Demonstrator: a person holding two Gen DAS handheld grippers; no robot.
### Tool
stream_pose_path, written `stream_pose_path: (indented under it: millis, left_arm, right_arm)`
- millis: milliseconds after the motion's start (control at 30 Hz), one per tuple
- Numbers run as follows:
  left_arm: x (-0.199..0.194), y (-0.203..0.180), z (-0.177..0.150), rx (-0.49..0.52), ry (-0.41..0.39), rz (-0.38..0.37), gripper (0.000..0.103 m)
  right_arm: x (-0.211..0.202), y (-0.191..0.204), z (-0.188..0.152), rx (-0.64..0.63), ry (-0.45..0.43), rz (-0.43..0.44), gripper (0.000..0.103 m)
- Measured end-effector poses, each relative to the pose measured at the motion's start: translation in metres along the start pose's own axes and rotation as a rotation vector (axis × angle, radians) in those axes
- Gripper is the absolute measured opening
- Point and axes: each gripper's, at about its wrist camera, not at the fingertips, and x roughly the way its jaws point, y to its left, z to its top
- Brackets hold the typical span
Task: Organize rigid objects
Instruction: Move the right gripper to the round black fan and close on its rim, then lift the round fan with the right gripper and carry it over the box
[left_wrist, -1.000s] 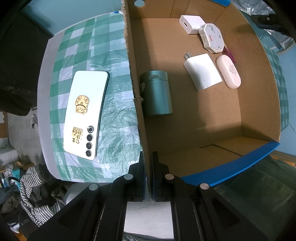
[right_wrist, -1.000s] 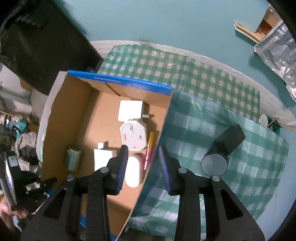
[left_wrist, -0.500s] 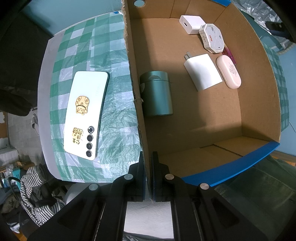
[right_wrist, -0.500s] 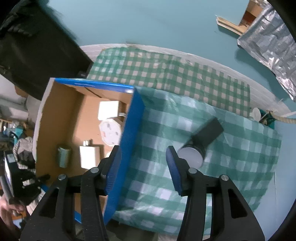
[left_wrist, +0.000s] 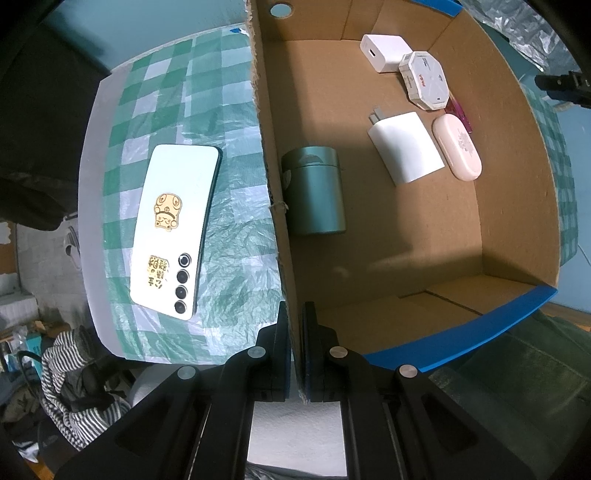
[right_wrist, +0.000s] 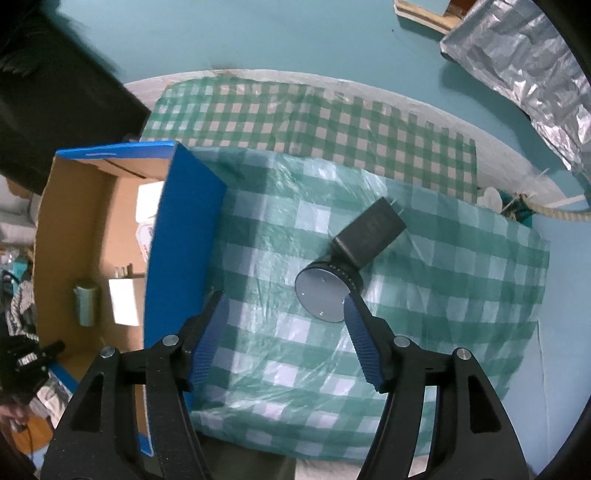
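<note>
Left claw (left_wrist: 294, 325) clamps box (left_wrist: 275, 206) wall at 6 o'clock. Right claw (right_wrist: 284, 325) spread wide over surface (right_wrist: 461, 295); puck (right_wrist: 323, 297) at 1 o'clock, touching black charger (right_wrist: 371, 232).

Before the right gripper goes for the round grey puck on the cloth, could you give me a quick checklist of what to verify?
1. Right gripper open wide enough for the round grey puck: ok.
2. Puck centred between the fingers: not ok; it sits close to the right finger, well off the middle.
3. Puck free of neighbours: not ok; the black charger lies against or partly over its far edge.
4. Left gripper steadying the cardboard box: ok, shut on the near wall.
5. Room in the box: ok, bare floor beside the green canister.
6. Height above the cloth: cannot tell.
</note>
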Motion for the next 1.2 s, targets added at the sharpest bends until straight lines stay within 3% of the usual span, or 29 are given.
stream_pose_path:
  millis: [400, 900, 1200]
  left_arm:
    - [0.001, 0.002, -0.001, -0.019, 0.009, 0.003, 0.005]
    - [0.004, 0.005, -0.004, -0.033, 0.019, -0.006, 0.005]
    - [0.005, 0.007, -0.004, -0.035, 0.017, -0.011, 0.005]
  right_arm:
    - [0.046, -0.029, 0.000, 0.108, 0.052, -0.062, 0.070]
    - [0.082, -0.025, 0.004, 0.197, 0.015, -0.198, 0.070]
    - [0.087, -0.023, 0.002, 0.188, 0.026, -0.161, 0.065]
